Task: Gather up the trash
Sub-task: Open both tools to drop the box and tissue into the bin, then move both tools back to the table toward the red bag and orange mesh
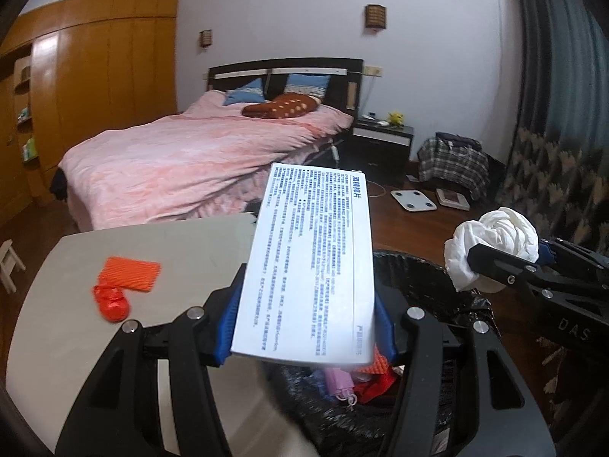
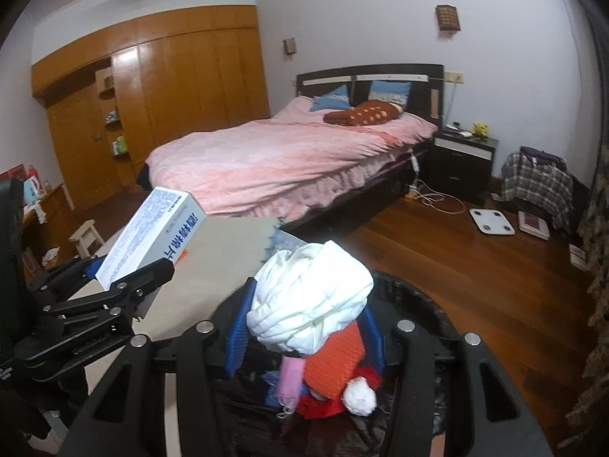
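Jaws of the left gripper pinch a white box printed with blue text, its blue pads pressed on the two long sides; the box tilts up and away over the near edge of the grey table and the rim of the black-lined bin. Only the left wrist view shows the orange wrapper and the crumpled red piece lying on the table left of the box. The right gripper clamps a crumpled white tissue wad directly above the bin. Only the right wrist view looks fully into it: an orange packet, pink item, red scraps and a small white ball. Both grippers point forward and downward, side by side.
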`<state>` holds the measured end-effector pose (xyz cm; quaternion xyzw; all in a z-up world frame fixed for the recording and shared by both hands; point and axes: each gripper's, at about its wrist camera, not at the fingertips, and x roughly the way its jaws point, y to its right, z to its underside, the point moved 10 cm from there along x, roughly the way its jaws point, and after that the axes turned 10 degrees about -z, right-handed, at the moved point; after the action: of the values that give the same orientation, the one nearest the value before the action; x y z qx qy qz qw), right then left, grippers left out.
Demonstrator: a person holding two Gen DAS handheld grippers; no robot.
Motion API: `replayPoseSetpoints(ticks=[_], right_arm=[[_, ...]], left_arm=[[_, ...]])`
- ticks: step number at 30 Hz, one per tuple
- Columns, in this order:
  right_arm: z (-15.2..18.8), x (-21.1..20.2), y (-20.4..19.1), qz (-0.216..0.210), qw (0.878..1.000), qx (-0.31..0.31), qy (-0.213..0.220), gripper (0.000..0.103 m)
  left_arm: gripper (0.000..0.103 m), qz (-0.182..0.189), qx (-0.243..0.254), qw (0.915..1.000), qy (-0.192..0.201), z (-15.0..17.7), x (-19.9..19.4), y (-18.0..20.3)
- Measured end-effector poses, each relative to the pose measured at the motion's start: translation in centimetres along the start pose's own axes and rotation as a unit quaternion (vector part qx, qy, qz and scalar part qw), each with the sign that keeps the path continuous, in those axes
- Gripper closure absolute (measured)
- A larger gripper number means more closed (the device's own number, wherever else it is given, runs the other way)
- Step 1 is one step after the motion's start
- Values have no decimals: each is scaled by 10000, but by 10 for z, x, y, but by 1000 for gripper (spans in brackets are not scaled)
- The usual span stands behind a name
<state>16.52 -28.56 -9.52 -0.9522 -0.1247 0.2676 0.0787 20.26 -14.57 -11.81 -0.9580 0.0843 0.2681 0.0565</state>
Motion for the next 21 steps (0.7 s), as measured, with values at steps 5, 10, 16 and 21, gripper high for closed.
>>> replayPoseSetpoints(ticks=[5,10,16,21], right_arm=[[9,4,19,141,9998,91,-89,53],[15,7,34,275,9994,181,-146,47],[17,3,48,468,9987,195,-112,22],[11,1,36,417,9990,134,-21,6]], left_arm=[[48,173,165,9997,-107,5,23,25],[39,396,282,9986,-205,10,38,44],[23,433,221,9986,-223,18,41,35],[17,170,92,9996,-205,18,34,3]])
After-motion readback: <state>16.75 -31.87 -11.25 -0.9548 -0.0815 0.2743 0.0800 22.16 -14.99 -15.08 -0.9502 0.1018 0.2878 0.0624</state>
